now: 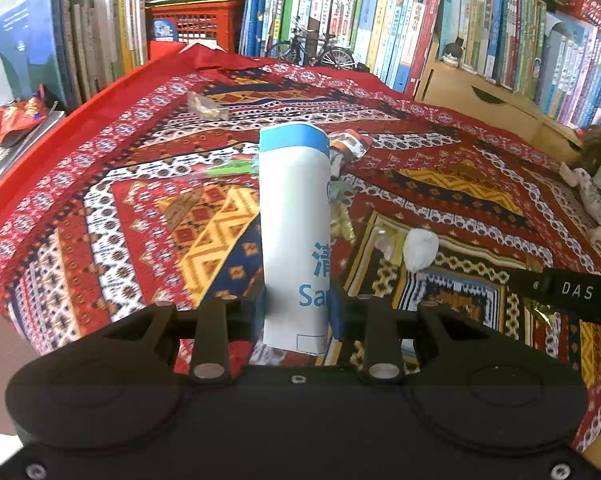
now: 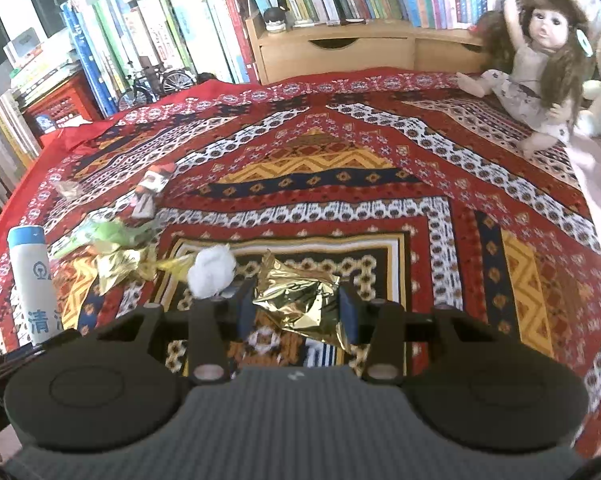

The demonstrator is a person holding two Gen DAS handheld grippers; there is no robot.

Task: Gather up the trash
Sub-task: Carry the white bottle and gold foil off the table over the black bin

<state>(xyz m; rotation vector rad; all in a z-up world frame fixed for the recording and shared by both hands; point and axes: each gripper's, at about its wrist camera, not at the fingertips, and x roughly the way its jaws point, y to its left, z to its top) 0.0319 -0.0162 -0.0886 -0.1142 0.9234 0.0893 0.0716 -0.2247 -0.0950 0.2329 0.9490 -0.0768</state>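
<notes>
Red patterned cloth [image 2: 340, 184] covers the table, with bands of navy, gold and white zigzag. Books [image 1: 380, 28] stand packed along the far edge, a model bicycle [image 1: 312, 50] in front of them. A wooden drawer unit [image 2: 332, 54] sits at the back, and a long-haired doll [image 2: 540, 64] sits on the cloth at the right edge.

Left hand-held gripper [image 1: 298, 312]: jaws clamped on a white paper bag with a blue top band [image 1: 294, 216], rolled into an upright tube, blue lettering on its side. The bag rises from between the pads and hides part of the litter behind it. From the right wrist view the same bag stands at the far left, over the cloth.

Right hand-held gripper [image 2: 296, 312]: jaws closed on a crumpled gold foil wrapper [image 2: 300, 300], pinched between the two blue pads, its lower corner hanging below them.

Loose trash on the cloth, clustered left of centre in the right wrist view:
- white crumpled tissue ball [image 2: 212, 270], just beside the foil wrapper
- second gold foil scrap [image 2: 120, 264]
- green wrapper [image 2: 104, 232]
- red and white snack wrapper [image 2: 152, 188], farther back
- clear plastic wrapper [image 1: 206, 106], nearest the books
</notes>
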